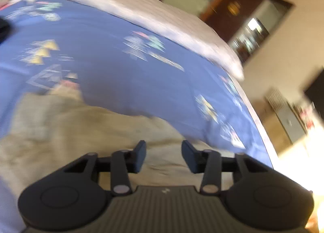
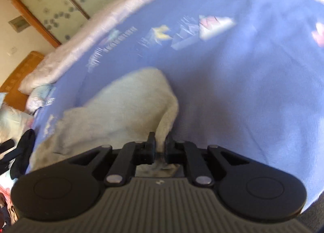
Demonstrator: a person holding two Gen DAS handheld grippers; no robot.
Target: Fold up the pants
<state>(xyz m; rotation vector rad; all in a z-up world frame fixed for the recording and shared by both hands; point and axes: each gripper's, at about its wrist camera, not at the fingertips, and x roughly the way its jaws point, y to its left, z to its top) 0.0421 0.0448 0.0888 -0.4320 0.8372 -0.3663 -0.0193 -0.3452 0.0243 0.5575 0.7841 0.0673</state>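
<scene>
Pants [image 2: 125, 107]: beige, lying on the blue patterned bedspread [image 2: 253, 95]; long axis runs from the right gripper away toward upper left, blurred.
Right gripper [image 2: 160, 141]: jaws narrow, pinching a pants edge.
Left gripper [image 1: 163, 151]: jaws partly spread over the fabric, gripping nothing.
Surroundings: pale quilt [image 1: 162, 18] along the bed's far edge; dark item [image 2: 24, 147] beside the pants, unidentifiable.

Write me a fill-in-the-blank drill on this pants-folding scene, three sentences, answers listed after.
1. The beige pants lie on a bedspread whose main colour is ____.
2. The right tongs are ____ on a fold of the pants.
3. The left tongs hang over the pants with their jaws ____, nothing between them.

Missing words: blue; shut; open
</scene>
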